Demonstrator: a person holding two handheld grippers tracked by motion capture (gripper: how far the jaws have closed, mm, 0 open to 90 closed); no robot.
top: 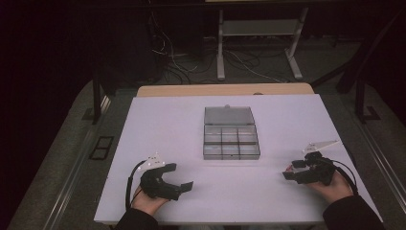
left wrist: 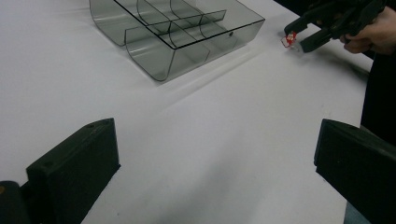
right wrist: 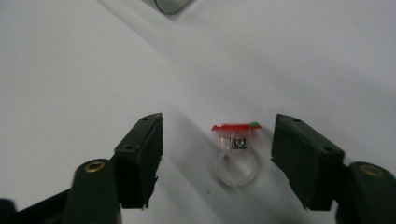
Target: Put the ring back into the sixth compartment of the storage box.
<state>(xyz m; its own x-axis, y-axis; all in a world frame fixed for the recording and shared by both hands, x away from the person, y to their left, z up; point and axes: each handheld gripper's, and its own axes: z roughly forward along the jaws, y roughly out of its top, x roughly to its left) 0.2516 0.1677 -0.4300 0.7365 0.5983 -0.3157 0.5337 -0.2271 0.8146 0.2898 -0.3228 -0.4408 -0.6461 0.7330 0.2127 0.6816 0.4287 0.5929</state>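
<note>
**Around the work: a white table in a dark room**

The white table top (top: 230,191) lies over a wooden board (top: 225,89) whose edge shows along the far side. On the floor beyond, the pale metal legs of another frame (top: 221,45) stand among loose cables (top: 167,52). Dark stands (top: 97,98) flank the table at left and right, the right one (top: 360,96) just past the far corner. A black two-windowed plate (top: 101,147) lies on the grey floor at the left.
</note>
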